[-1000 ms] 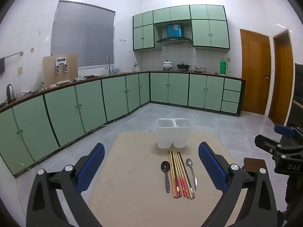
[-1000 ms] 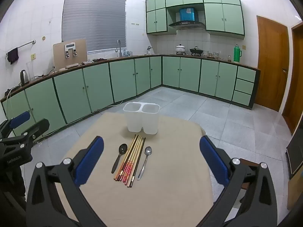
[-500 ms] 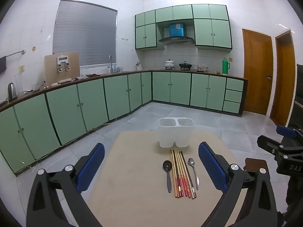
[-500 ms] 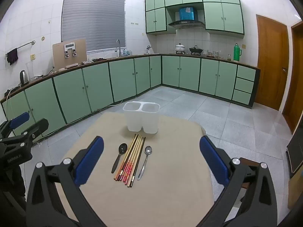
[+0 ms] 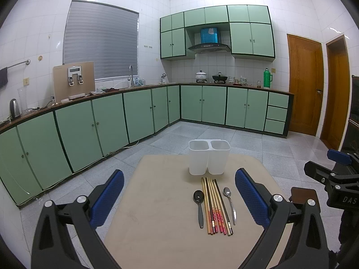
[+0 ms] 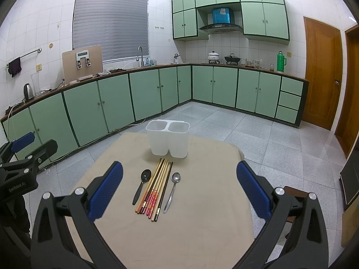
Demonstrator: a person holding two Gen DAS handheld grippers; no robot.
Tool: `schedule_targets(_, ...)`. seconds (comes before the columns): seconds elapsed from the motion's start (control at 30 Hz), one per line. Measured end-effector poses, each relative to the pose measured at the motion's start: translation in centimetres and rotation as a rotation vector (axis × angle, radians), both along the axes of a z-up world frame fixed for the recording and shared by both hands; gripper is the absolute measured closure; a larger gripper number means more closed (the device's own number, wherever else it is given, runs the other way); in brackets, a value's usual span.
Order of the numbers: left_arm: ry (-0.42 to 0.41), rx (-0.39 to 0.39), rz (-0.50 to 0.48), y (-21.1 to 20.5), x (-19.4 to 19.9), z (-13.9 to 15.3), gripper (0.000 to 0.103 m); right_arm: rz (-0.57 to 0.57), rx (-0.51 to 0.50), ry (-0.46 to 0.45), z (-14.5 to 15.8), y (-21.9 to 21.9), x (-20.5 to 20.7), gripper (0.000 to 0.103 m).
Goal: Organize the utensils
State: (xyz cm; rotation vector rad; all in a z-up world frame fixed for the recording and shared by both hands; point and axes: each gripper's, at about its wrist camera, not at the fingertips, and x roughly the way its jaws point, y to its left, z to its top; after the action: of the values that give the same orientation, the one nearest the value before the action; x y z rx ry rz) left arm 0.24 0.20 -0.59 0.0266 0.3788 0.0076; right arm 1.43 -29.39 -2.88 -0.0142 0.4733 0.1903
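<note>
A white two-compartment holder [image 5: 209, 157] [image 6: 168, 138] stands upright at the far side of a beige table [image 5: 157, 224] [image 6: 197, 224]. In front of it lie a black spoon [image 5: 199, 208] [image 6: 141, 185], a bundle of several chopsticks [image 5: 215, 206] [image 6: 157, 189] and a metal spoon [image 5: 230, 204] [image 6: 172, 190], side by side. My left gripper [image 5: 179, 199] is open and empty above the table's near side, left of the utensils. My right gripper [image 6: 179, 190] is open and empty, held above the utensils.
Green floor cabinets [image 5: 139, 114] run along the left and far walls under a cluttered counter. Wooden doors [image 5: 305, 85] stand at the right. The right gripper's body shows in the left wrist view [image 5: 336, 179]; the left gripper's body shows in the right wrist view [image 6: 22, 170].
The left wrist view has shifted slightly, so the holder and utensils sit a little further right and lower. The right view is almost unchanged. Both grippers stay open.
</note>
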Motion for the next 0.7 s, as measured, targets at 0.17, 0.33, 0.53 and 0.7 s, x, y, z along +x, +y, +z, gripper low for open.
schedule_targets(0.17, -0.001, 0.000, 0.000, -0.02, 0.00, 0.03, 0.006, 0.000, 0.001, 0.001, 0.00, -0.01, 0.00, 0.005)
schedule_targets(0.33, 0.000, 0.001, 0.000, -0.03, -0.02, 0.04, 0.006, 0.000, 0.001, 0.001, -0.02, -0.02, 0.00, 0.005)
schedule_targets(0.53, -0.001, 0.001, 0.001, -0.05, -0.02, 0.04, 0.006, 0.000, 0.002, 0.001, 0.00, -0.02, 0.01, 0.005)
schedule_targets(0.7, -0.001, 0.002, 0.001, -0.11, 0.17, 0.05, 0.006, 0.000, 0.002, 0.001, 0.00, -0.04, 0.05, 0.005)
